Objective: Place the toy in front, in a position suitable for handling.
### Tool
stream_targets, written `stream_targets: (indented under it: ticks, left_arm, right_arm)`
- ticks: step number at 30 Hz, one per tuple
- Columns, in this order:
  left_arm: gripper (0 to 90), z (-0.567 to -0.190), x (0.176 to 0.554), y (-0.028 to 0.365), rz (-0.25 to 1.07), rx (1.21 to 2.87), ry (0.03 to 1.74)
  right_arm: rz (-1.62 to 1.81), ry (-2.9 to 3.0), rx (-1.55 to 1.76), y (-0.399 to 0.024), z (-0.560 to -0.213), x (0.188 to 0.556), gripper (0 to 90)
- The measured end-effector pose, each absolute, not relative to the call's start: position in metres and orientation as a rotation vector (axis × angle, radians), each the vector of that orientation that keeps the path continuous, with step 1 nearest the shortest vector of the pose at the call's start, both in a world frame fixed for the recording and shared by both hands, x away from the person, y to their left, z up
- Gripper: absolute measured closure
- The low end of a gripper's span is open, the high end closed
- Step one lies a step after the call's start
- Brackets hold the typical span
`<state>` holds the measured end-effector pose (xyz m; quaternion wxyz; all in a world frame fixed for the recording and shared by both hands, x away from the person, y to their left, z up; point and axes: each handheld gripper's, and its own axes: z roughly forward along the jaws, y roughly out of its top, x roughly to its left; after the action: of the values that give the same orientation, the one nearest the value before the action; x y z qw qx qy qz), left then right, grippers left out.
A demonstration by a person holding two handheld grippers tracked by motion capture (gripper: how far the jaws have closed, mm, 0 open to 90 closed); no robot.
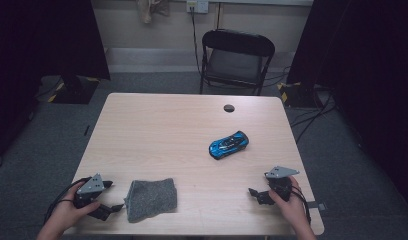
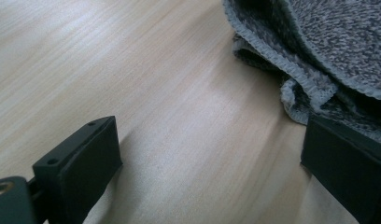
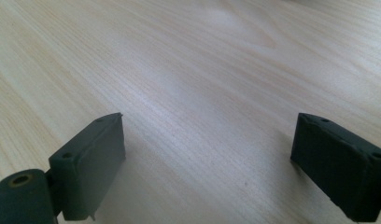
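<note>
A folded grey knitted cloth (image 1: 151, 199) lies near the table's front edge, left of centre. My left gripper (image 1: 111, 196) rests on the table just left of it, open, with bare wood between its jaws; in the left gripper view the cloth (image 2: 328, 60) lies close beside the right-hand jaw. A blue toy car (image 1: 229, 144) sits right of centre, pointing diagonally. My right gripper (image 1: 254, 194) rests near the front right corner, open, with only wood (image 3: 202, 121) between its jaws.
The light wooden table (image 1: 162, 130) has a round dark cable hole (image 1: 229, 108) near its far edge. A black folding chair (image 1: 235, 60) stands beyond the table. Dark curtains hang at both sides, and cables run over the grey floor on the right.
</note>
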<state>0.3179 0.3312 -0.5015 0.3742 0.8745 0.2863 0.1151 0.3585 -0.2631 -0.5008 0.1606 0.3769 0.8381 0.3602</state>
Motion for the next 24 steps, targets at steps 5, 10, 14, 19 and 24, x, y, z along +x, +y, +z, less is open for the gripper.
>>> stream_targets:
  ticks: [5,10,14,19,24]
  left_arm:
    - [2.7,-0.502,0.317,0.330,0.299,2.239,0.746]
    - [2.7,-0.501,0.316,0.331,0.298,2.250,0.743]
    - [13.4,-0.497,0.314,0.330,0.299,2.257,0.766]
    - [16.3,-0.489,0.311,0.326,0.302,2.263,0.745]
    - [16.3,-0.472,0.310,0.321,0.361,2.261,0.704]
  right_arm:
    - [1.029,2.400,1.073,-0.263,-0.501,0.360,8.4]
    - [1.032,2.405,1.067,-0.263,-0.501,0.360,8.2]
    - [1.033,2.407,1.064,-0.264,-0.501,0.361,8.2]
    - [1.046,2.396,1.084,-0.265,-0.501,0.364,9.4]
    - [1.004,2.436,1.085,-0.265,-0.496,0.372,14.1]
